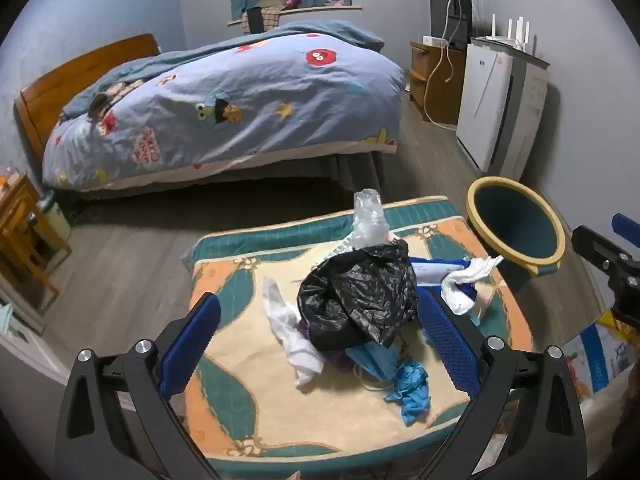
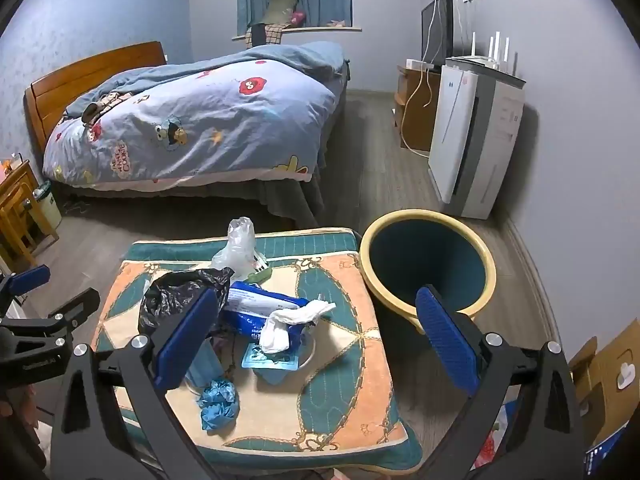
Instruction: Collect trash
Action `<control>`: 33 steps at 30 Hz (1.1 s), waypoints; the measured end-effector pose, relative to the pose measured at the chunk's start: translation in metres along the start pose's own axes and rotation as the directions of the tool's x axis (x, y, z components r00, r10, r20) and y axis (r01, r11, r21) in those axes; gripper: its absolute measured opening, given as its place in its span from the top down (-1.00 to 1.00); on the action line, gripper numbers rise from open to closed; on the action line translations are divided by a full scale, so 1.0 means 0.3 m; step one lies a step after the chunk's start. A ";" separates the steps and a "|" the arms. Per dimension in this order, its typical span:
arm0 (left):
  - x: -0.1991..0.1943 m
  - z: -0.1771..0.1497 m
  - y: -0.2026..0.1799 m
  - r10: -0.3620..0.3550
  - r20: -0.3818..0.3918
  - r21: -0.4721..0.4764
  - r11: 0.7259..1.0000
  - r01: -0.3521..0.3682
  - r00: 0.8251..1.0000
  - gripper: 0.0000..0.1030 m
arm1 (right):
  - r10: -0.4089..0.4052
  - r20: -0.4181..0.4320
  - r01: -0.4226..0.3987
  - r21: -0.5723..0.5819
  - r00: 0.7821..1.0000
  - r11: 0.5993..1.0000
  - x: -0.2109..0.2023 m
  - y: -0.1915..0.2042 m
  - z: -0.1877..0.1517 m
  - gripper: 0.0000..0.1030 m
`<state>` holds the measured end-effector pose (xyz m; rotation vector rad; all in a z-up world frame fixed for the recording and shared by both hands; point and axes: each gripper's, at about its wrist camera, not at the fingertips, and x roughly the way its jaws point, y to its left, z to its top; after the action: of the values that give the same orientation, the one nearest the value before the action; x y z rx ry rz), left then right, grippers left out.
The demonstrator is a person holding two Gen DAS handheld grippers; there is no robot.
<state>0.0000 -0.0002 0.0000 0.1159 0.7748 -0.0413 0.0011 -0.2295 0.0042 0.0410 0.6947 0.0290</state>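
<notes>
Trash lies heaped on a patterned cushion [image 1: 248, 408]: a crumpled black plastic bag [image 1: 356, 296], a clear plastic bag [image 1: 370, 220], white tissue [image 1: 292, 336], a blue glove [image 1: 412, 392], a blue wipes pack [image 2: 260, 304] with white tissue [image 2: 292, 320] on it. My left gripper [image 1: 320, 344] is open, its fingers either side of the black bag. My right gripper [image 2: 316, 340] is open above the cushion's right part [image 2: 344, 360], near the wipes pack. A round bin [image 2: 428, 268] with yellow rim stands on the floor right of the cushion; it also shows in the left wrist view [image 1: 516, 228].
A bed [image 1: 224, 108] with a blue cartoon duvet stands behind the cushion. A white appliance [image 2: 468, 140] and wooden cabinet [image 2: 416, 108] line the right wall. A wooden nightstand [image 1: 20, 232] is at left. Cardboard boxes [image 2: 600, 376] sit at lower right.
</notes>
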 end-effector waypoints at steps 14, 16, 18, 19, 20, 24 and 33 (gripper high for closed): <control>0.019 -0.006 0.011 -0.011 -0.016 -0.014 1.000 0.011 1.000 -0.90 | 0.002 -0.010 -0.002 0.010 1.000 1.000 -0.019 -0.024 -0.006 -0.89; 0.019 -0.006 0.009 -0.007 -0.015 -0.014 1.000 0.007 1.000 -0.90 | -0.003 -0.009 0.003 0.010 1.000 1.000 -0.012 -0.023 -0.009 -0.89; 0.019 -0.003 0.008 -0.009 -0.017 -0.013 1.000 0.008 1.000 -0.90 | -0.001 -0.011 0.001 0.010 1.000 1.000 -0.009 -0.020 -0.008 -0.89; 0.020 -0.003 0.006 -0.010 -0.019 -0.012 1.000 0.010 1.000 -0.90 | -0.001 -0.013 0.001 0.010 1.000 1.000 -0.009 -0.018 -0.009 -0.89; 0.021 -0.006 0.005 -0.008 -0.021 -0.011 1.000 0.008 1.000 -0.90 | -0.002 -0.018 0.003 0.010 1.000 1.000 -0.006 -0.012 -0.011 -0.89; 0.011 -0.008 -0.013 -0.001 -0.014 0.003 1.000 0.001 1.000 -0.90 | -0.008 -0.023 0.008 0.009 1.000 1.000 -0.005 -0.008 -0.013 -0.89; 0.007 -0.004 -0.014 -0.003 -0.014 0.003 1.000 0.003 1.000 -0.90 | -0.007 -0.030 0.007 0.010 1.000 1.000 -0.001 -0.011 -0.013 -0.89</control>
<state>0.0003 -0.0042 -0.0028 0.1181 0.7893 -0.0443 -0.0017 -0.2325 0.0011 0.0477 0.7252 0.0195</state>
